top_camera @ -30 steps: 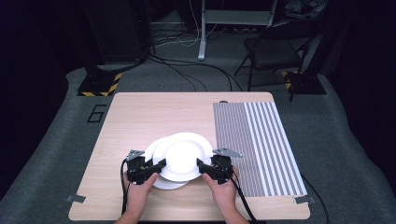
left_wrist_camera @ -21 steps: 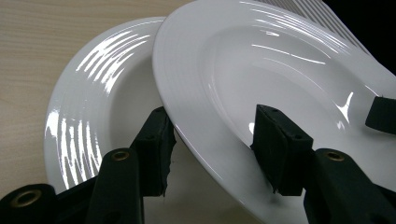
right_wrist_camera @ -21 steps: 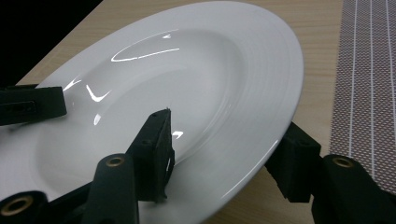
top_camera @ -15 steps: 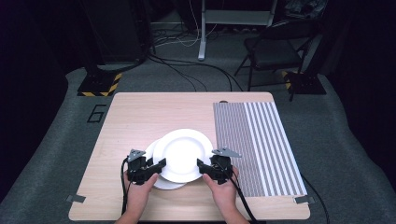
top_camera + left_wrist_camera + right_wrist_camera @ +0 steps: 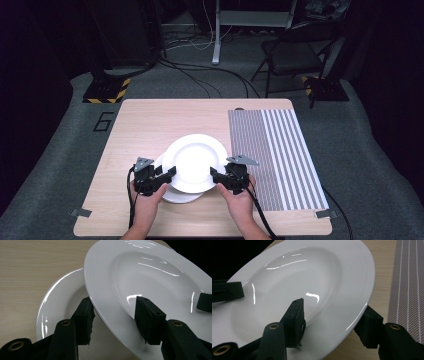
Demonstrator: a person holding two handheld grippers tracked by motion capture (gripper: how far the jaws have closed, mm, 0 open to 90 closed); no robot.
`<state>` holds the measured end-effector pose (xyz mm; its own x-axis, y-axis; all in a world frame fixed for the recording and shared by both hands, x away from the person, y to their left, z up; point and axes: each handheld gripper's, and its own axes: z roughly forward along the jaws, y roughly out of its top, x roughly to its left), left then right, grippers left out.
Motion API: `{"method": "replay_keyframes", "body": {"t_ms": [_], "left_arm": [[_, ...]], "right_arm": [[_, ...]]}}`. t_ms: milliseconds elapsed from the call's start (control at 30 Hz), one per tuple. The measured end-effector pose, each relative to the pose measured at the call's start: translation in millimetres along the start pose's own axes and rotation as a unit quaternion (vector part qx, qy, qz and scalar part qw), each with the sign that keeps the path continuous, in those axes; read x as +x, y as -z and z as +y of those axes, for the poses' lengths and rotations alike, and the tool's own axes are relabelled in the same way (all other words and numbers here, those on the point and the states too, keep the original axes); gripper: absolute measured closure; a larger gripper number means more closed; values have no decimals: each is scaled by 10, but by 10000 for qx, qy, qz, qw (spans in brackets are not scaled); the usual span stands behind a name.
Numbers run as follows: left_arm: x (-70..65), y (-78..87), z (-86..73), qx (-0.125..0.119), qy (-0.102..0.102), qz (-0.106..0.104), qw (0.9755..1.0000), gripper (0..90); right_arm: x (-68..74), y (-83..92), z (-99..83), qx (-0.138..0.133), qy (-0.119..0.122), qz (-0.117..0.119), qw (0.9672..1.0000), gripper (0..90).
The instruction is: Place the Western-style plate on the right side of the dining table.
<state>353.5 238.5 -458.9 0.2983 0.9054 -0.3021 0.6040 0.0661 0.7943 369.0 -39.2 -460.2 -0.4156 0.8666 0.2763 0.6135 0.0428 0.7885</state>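
Two white plates are near the table's front. The upper plate (image 5: 194, 162) is raised and tilted, and both grippers hold it by opposite rims. My left gripper (image 5: 170, 174) is shut on its left rim, one jaw under and one on top (image 5: 115, 317). On the right rim my right gripper (image 5: 215, 175) is shut the same way (image 5: 334, 322). The lower plate (image 5: 177, 195) lies flat on the wood, partly hidden beneath the raised one (image 5: 60, 302). The upper plate's glossy bowl faces both gripper cameras (image 5: 155, 277) (image 5: 312, 277).
A grey striped mat (image 5: 280, 155) covers the right part of the wooden table (image 5: 145, 125), close beside the right gripper. Beyond the far edge are floor cables, a folding chair (image 5: 295, 55) and a stand with yellow-black tape (image 5: 102, 92).
The upper plate has risen off the lower one and shifted slightly right and away, held between both grippers. The hands have barely moved.
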Motion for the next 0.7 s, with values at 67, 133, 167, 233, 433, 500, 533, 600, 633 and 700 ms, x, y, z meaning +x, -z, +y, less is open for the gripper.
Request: {"method": "replay_keyframes", "body": {"t_ms": [67,133,167,233,433,500,533,600,633,700], "left_arm": [[-6,6,23,-27,3,-4,10000,500],[-12,11,53,-51,12,-17,10000,500],[-15,16,70,-44,-2,-20,10000,499],[-29,20,100,-80,-13,-12,10000,500],[-53,11,167,-97,-23,-40,9999,499],[-66,7,188,-99,-16,-49,9999,498],[-70,6,201,-107,-38,-38,9999,498],[-82,4,228,-126,-65,-33,9999,499],[-91,2,240,-129,-68,-29,9999,499],[-103,-3,264,-138,-79,-35,9999,500]], "right_arm": [[9,13,33,-23,13,-13,10000,449],[9,24,68,-52,66,-19,10000,449],[10,32,85,-57,77,-17,10000,449],[5,39,118,-61,74,-12,10000,449],[-15,65,197,-79,116,-12,9999,449],[-27,76,233,-93,141,-20,9999,449],[-27,76,233,-93,141,-20,9999,449],[-30,85,254,-122,132,-25,9998,449],[-30,92,264,-117,116,-22,9999,449],[-40,101,282,-147,120,-27,9998,448]]}}
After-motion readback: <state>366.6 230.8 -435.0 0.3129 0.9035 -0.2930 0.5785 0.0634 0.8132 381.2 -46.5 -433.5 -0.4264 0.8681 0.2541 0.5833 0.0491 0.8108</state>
